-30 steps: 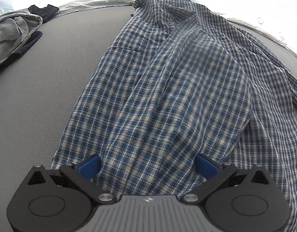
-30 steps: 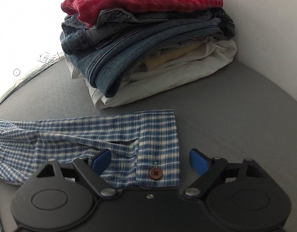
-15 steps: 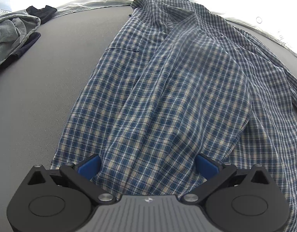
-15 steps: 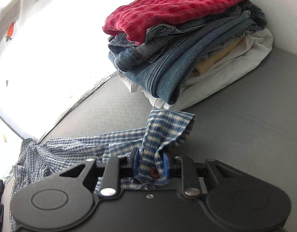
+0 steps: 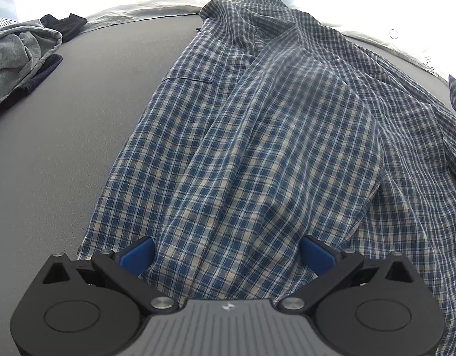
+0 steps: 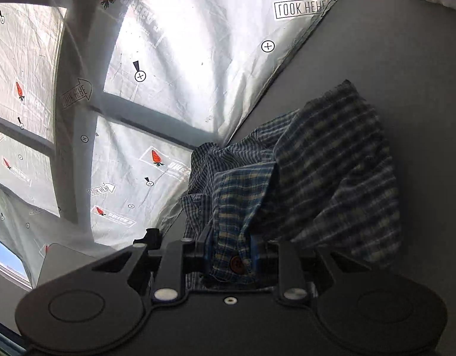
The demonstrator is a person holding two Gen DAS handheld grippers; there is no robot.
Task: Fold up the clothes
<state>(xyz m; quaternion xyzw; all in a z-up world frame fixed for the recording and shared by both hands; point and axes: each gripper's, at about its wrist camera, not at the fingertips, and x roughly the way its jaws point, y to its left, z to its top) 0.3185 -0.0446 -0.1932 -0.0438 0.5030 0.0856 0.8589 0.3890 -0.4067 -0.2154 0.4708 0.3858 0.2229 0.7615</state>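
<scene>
Right gripper [image 6: 232, 262] clamped on buttoned cuff [image 6: 237, 255] of blue-white plaid cotton shirt [image 5: 257, 148], sleeve lifted. Left gripper [image 5: 228, 256] slack, straddling hem. Shirt spread on grey table [image 5: 65, 133]; folding barely begun, body unfolded.

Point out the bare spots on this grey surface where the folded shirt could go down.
The widest bare stretch of grey surface lies between the plaid shirt and the crumpled grey garment. The right wrist view shows another bare strip beyond the lifted cuff. It is crowded where the shirt spreads out, and at the far left corner by the grey and black clothes.
</scene>
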